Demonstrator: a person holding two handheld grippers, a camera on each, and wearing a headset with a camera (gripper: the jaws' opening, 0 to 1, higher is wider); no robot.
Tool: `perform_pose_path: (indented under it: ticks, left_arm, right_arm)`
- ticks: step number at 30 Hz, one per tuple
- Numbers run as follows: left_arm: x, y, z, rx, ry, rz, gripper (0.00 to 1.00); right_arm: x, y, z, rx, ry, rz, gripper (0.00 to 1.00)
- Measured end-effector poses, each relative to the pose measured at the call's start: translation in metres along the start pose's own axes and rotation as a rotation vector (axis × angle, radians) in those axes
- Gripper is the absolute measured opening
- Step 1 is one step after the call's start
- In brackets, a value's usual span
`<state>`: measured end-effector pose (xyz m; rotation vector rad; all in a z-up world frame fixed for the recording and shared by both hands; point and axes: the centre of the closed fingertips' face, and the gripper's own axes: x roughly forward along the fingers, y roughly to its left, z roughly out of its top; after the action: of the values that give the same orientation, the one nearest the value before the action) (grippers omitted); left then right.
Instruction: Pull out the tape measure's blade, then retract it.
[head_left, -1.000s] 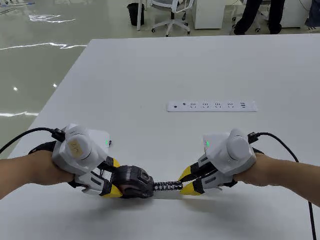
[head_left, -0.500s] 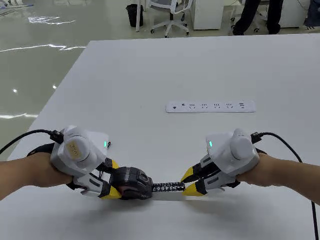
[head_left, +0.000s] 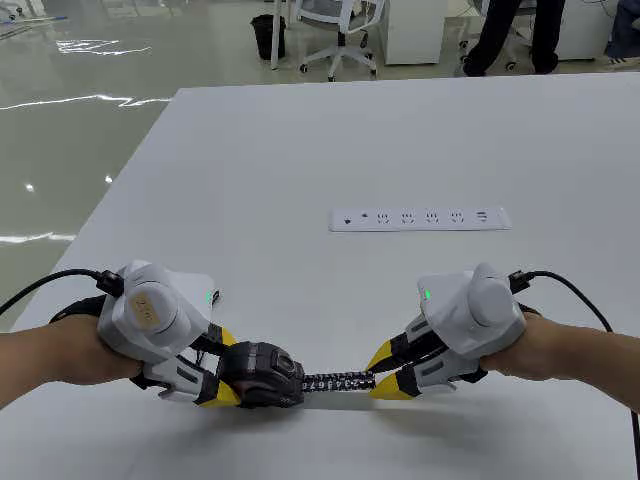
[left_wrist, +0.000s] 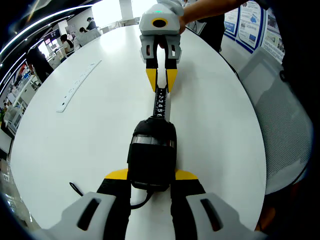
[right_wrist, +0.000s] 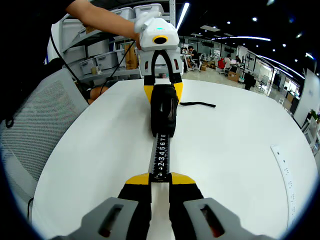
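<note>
The black tape measure case (head_left: 262, 373) rests low over the white table near its front edge, with my left gripper (head_left: 222, 366) shut on it; in the left gripper view the case (left_wrist: 152, 152) sits between the yellow-tipped jaws. A short length of black blade (head_left: 338, 381) with white numbers runs right from the case. My right gripper (head_left: 387, 372) is shut on the blade's end. In the right gripper view the blade (right_wrist: 161, 155) leads from the jaws to the case (right_wrist: 165, 111), with the left gripper (right_wrist: 163, 89) behind it. The right gripper (left_wrist: 161, 80) faces the left gripper view.
A white power strip (head_left: 420, 218) lies across the middle of the table (head_left: 330, 140). Black cables trail from both grippers. A black strap (right_wrist: 198, 104) lies on the table beyond the case. Office chairs, a bin and people stand past the far edge.
The blade has come further out of the case: my right gripper moved a little to the right and my left slightly left, widening the gap between them.
</note>
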<state>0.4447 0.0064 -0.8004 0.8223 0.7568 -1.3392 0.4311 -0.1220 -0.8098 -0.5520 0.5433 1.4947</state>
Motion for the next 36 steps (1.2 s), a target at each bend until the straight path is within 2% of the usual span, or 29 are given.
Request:
perform_pose_path:
  ticks: [36]
  left_arm:
    - [0.0, -0.001, 0.001, -0.001, -0.004, 0.001, 0.25]
  right_arm:
    - [-0.012, 0.002, -0.01, 0.002, 0.001, -0.003, 0.11]
